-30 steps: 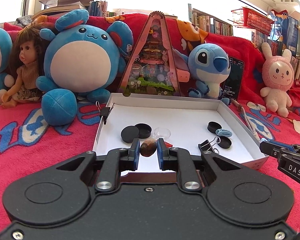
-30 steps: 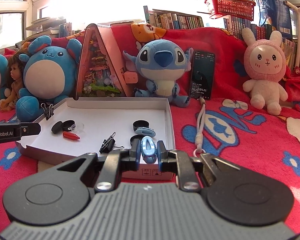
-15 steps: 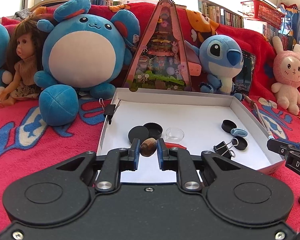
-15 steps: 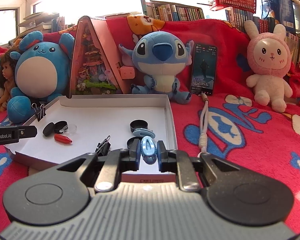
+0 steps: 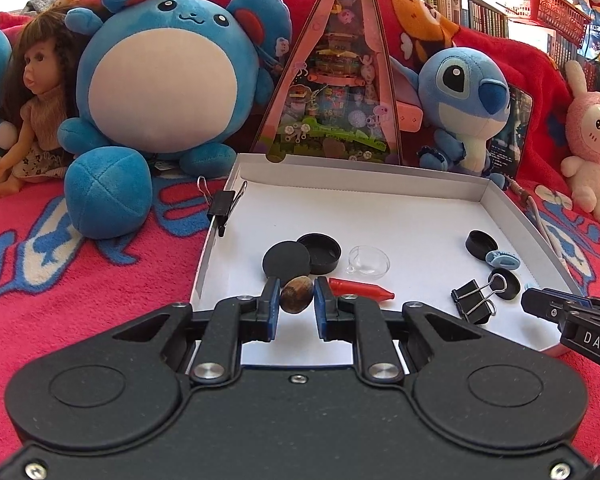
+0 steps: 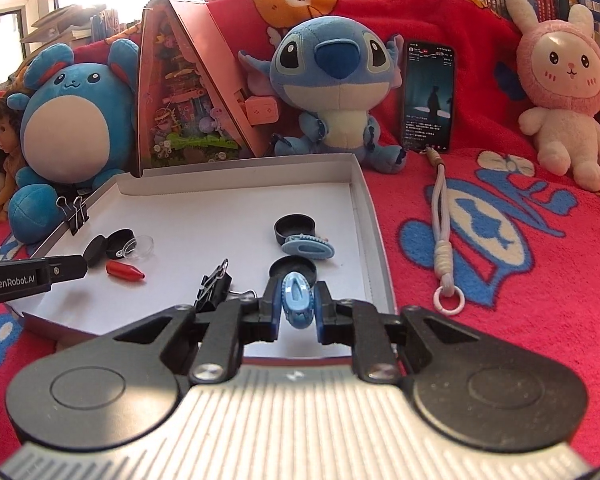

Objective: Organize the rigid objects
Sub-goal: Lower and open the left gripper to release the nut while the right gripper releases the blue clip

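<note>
Left gripper (image 5: 297, 300) clamped on a brown stone (image 5: 296, 294), right gripper (image 6: 297, 303) clamped on a blue clip (image 6: 297, 300), both poised over the near edge of a white cardboard tray (image 5: 380, 186) holding black lids (image 5: 319, 247), binder clip (image 5: 474, 301) and red cone (image 5: 360, 289).

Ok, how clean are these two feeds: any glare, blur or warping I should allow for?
Left wrist view: sharp and evenly lit; fisheye bows the tray edges, and the window strip along the top is blown out. Right wrist view: strong backlight glare from the window at upper left washes out that corner and hazes the round blue plush; the tray floor stays readable, with soft shadows under the clip.
</note>
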